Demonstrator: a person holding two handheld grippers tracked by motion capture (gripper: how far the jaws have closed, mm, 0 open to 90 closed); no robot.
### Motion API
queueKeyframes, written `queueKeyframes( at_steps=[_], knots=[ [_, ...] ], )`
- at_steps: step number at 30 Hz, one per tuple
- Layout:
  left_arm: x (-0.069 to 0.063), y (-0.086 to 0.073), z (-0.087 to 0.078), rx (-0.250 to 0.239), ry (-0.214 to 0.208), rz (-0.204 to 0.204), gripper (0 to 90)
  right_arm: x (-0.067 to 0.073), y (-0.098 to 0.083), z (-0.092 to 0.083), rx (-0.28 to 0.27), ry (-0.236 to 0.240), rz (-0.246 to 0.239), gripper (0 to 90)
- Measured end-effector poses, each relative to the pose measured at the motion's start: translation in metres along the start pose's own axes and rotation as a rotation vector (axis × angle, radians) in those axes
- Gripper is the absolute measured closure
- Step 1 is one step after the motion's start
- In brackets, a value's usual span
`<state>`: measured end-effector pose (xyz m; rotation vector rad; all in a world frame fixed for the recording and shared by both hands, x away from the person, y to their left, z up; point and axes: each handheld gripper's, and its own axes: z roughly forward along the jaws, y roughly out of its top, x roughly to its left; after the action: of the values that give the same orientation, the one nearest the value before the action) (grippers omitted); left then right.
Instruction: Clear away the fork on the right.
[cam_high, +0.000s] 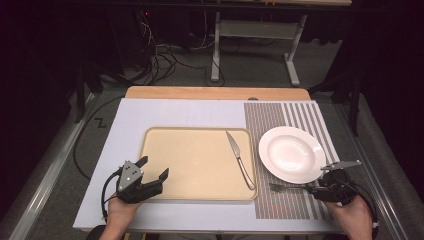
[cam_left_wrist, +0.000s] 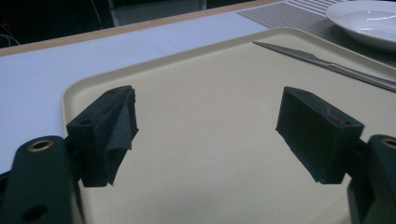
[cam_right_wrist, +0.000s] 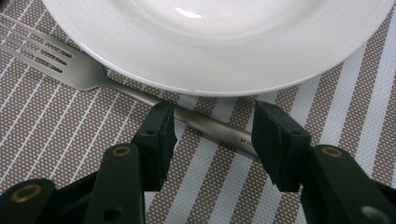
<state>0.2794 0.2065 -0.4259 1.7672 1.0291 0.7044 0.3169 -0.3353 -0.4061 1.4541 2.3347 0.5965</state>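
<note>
My right gripper (cam_right_wrist: 212, 140) is standing half open astride the fork (cam_right_wrist: 93, 77) handle, pads not pressing, on the mat (cam_high: 280, 200) just below the plate (cam_high: 292, 153) (knife (cam_high: 239, 159) lying on the tray (cam_high: 200, 165), left gripper (cam_high: 150, 172) idling wide), so I'm judging everything's left to do.

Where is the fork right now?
In the high view the fork lies on the striped placemat, just below the white plate at the table's right. The right claw straddles its handle, jaws apart.
</note>
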Motion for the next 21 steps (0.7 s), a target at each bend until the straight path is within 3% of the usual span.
queueKeyframes(
  at_steps=[13,21],
  knots=[
    [0.0,0.0,0.0,0.001,0.004,0.0,21.1,-0.001,0.004,0.013,0.017,0.061,-0.011,48.7],
    [0.0,0.0,0.0,0.002,0.002,0.001,21.1,0.003,0.004,0.014,0.013,0.062,-0.032,48.7]
  ],
)
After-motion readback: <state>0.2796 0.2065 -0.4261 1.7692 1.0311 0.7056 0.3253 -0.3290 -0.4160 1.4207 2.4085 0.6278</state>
